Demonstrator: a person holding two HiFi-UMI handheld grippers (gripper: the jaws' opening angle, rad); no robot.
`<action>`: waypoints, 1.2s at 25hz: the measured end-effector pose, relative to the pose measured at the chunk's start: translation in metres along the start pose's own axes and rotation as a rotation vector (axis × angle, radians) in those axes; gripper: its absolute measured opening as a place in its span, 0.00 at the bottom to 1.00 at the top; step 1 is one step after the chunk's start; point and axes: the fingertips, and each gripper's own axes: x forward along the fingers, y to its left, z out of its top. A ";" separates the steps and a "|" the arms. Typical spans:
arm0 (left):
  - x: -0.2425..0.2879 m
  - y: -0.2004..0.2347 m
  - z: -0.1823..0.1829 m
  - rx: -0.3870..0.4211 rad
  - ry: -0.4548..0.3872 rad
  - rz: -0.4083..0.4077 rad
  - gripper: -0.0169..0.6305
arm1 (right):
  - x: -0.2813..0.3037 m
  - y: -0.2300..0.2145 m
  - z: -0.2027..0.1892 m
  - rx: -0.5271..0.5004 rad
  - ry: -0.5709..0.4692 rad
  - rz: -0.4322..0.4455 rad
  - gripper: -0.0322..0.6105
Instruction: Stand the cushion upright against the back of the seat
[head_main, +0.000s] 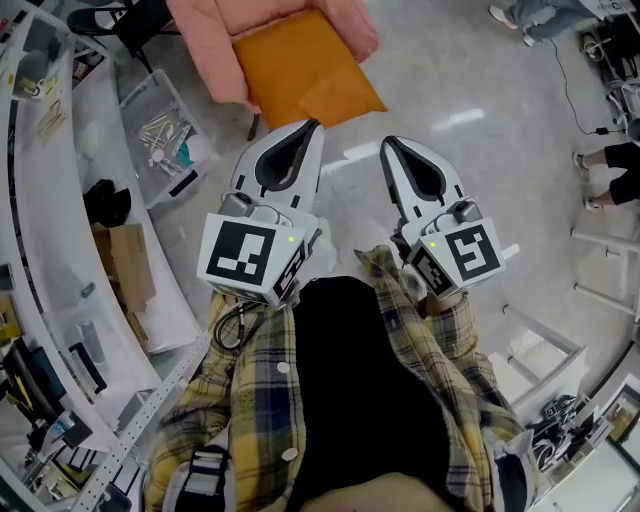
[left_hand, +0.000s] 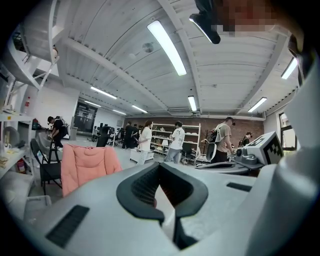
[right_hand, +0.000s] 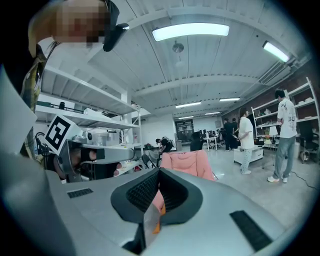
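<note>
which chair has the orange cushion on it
The pink padded chair: the orange cushion lies flat on its seat. The black chair beside it shows none.

Clear plastic bin (head_main: 138, 98), cardboard box (head_main: 130, 262)

Orange square cushion (head_main: 305, 65): lies flat on the pink padded seat (head_main: 205, 45), rotated diagonally, one corner overhanging the seat's front edge. Not yet upright.

Bright ceiling tube lights (left_hand: 167, 46); fisheye edges dark and warped.
</note>
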 end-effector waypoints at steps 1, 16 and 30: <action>0.003 0.002 0.000 0.000 0.002 0.001 0.03 | 0.002 -0.002 0.001 0.002 -0.002 0.000 0.08; 0.106 0.023 0.018 -0.024 -0.004 0.100 0.03 | 0.050 -0.106 0.023 -0.005 0.015 0.072 0.08; 0.179 0.019 0.036 -0.070 -0.020 0.372 0.03 | 0.068 -0.208 0.043 -0.029 0.066 0.285 0.08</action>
